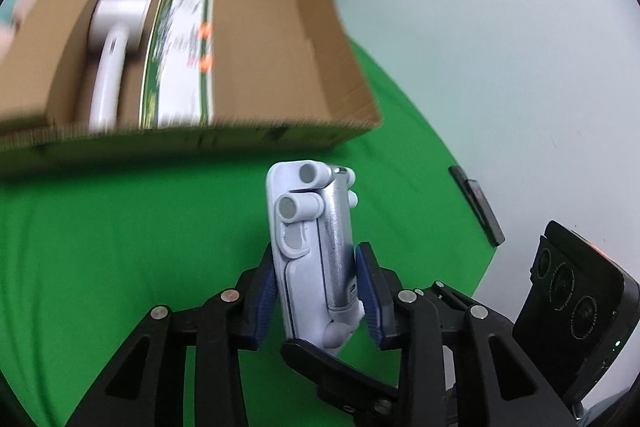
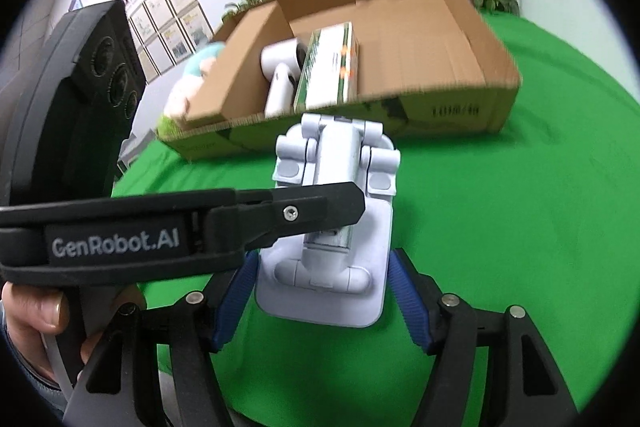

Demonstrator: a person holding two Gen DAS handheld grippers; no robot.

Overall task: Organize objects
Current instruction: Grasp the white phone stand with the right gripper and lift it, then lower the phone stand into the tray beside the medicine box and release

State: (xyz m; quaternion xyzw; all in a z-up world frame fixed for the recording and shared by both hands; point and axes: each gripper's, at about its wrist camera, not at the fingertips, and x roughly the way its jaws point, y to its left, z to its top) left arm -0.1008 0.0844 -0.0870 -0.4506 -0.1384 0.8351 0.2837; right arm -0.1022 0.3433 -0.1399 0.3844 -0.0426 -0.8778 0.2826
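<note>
Both grippers are on the white folding stand (image 2: pixel 332 227) now, holding it above the green cloth (image 2: pixel 500 227) just near of the cardboard box (image 2: pixel 460 111). The left gripper (image 1: pixel 320 291) has its blue pads squeezed narrow across the stand's thin edges; the right gripper (image 2: pixel 320 291) pinches the broad base plate from either side, jaws about half wide. It looks rigid, plastic with a metal arm, light but smooth, and those hinges could swing. Best held by the flat base, I'd say. Inside the box, a white handheld device (image 1: pixel 116 39) and a green-and-white carton (image 1: pixel 180 59) lie at the left; the right is free.
</note>
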